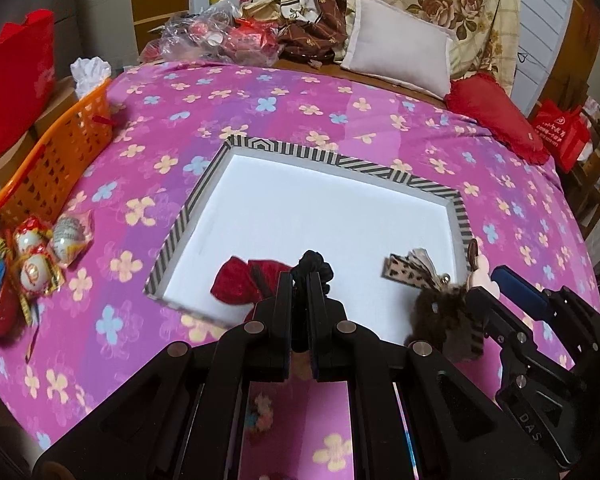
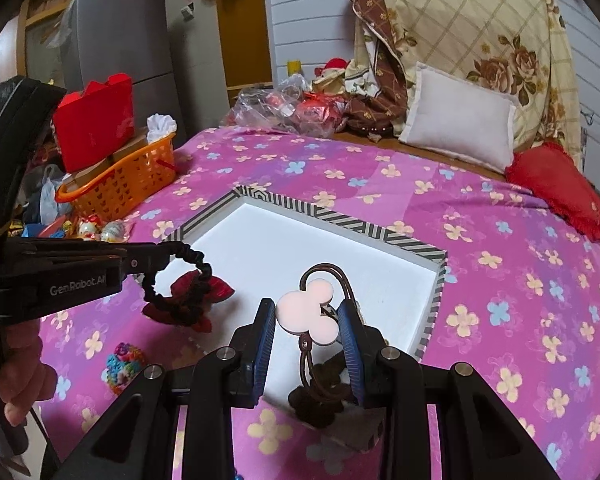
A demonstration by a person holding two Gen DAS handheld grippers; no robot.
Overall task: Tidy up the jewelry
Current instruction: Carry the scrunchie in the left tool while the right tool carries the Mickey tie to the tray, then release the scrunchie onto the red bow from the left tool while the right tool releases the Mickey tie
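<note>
Right wrist view: pink charm tie [image 2: 306, 316] upright in right tool [image 2: 307, 332]; left tool [image 2: 162, 258] (jaws together) pinching black scrunchie [image 2: 180, 280].

Matt cloth bedspread [image 1: 300, 104], smooth white box [image 1: 320, 216] interior, plastic orange basket [image 1: 60, 152]

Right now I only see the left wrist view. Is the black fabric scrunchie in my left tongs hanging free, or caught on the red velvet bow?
Observer: The black fabric scrunchie hangs as an open loop from the left tongs. Its low end overlaps the red velvet bow, and I cannot tell whether they touch.
Operator: What are the right tongs holding?
Observer: The right tongs are shut on a pink mouse-head charm, with its brown elastic cord looped above.
Operator: Anything under it?
Observer: Brown fuzzy pompoms on the same cord, at the striped-rim white tray's near edge.
</note>
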